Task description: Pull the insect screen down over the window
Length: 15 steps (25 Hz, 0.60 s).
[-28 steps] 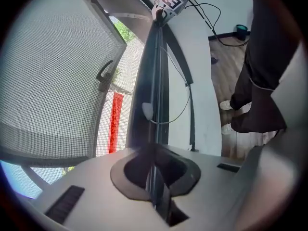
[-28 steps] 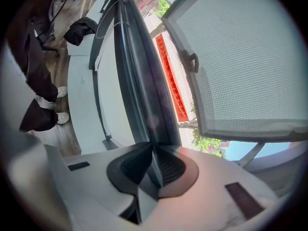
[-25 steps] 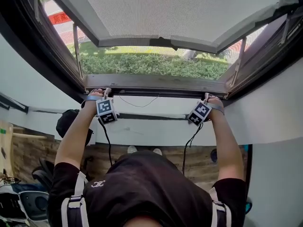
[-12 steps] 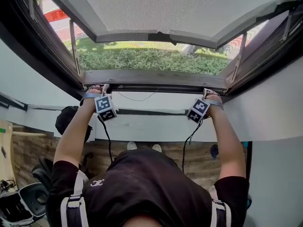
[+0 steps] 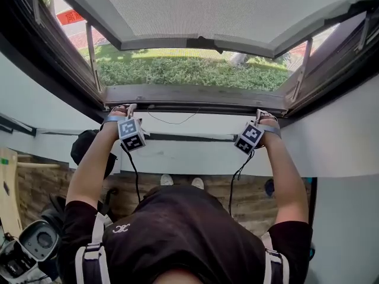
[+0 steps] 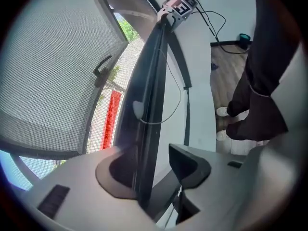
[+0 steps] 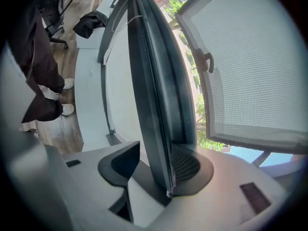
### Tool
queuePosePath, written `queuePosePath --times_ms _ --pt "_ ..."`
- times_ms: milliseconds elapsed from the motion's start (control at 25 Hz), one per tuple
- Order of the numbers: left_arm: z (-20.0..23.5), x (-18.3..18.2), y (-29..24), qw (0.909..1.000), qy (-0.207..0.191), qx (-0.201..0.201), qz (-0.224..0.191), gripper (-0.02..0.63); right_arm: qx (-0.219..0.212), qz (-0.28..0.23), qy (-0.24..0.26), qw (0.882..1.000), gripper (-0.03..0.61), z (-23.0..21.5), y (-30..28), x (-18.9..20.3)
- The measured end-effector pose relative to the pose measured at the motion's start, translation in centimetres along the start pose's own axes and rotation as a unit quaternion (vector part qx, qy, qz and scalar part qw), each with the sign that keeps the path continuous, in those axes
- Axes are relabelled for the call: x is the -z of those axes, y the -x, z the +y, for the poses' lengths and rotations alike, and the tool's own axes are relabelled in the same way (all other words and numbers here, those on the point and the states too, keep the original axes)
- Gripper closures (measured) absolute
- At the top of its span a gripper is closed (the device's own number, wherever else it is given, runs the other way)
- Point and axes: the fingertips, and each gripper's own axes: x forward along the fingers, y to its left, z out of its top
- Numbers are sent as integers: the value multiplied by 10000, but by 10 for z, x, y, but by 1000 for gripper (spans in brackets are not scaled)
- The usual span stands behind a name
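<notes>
Both grippers are parked on the insect screen's bottom bar point(image 5: 195, 98), which sits right down along the lower edge of the window opening, just above the white sill point(image 5: 195, 155). Left gripper point(image 6: 153, 170) is at the bar's left end and its jaws have just been opening. The bar's between them, close against the window-side pad with a clear gap on the other side, so nothing's pinched. Right gripper point(image 7: 156, 165) at the right end, same deal: jaws just been opening, bar loose between them. Thin pull cord point(image 5: 172, 122) dangles off the bar. Mesh-looking panel point(image 5: 237, 10) is swung outward up top.
</notes>
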Motion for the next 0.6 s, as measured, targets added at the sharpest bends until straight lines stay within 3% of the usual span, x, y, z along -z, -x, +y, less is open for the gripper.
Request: queuePosePath --times_ms 120,320,440,600 --pt "-2 0 -1 10000 47 8 -13 374 139 136 231 9995 374 3 -13 7" --pt "0 -1 -9 10000 7 40 58 360 -151 166 53 9997 301 10 -8 -3" --pt "1 -2 -11 10000 42 -1 -70 385 -256 119 -74 9996 281 9 -6 -5" --pt "1 -1 -8 9994 -29 -310 -135 387 -217 22 -213 9995 279 10 -1 -6"
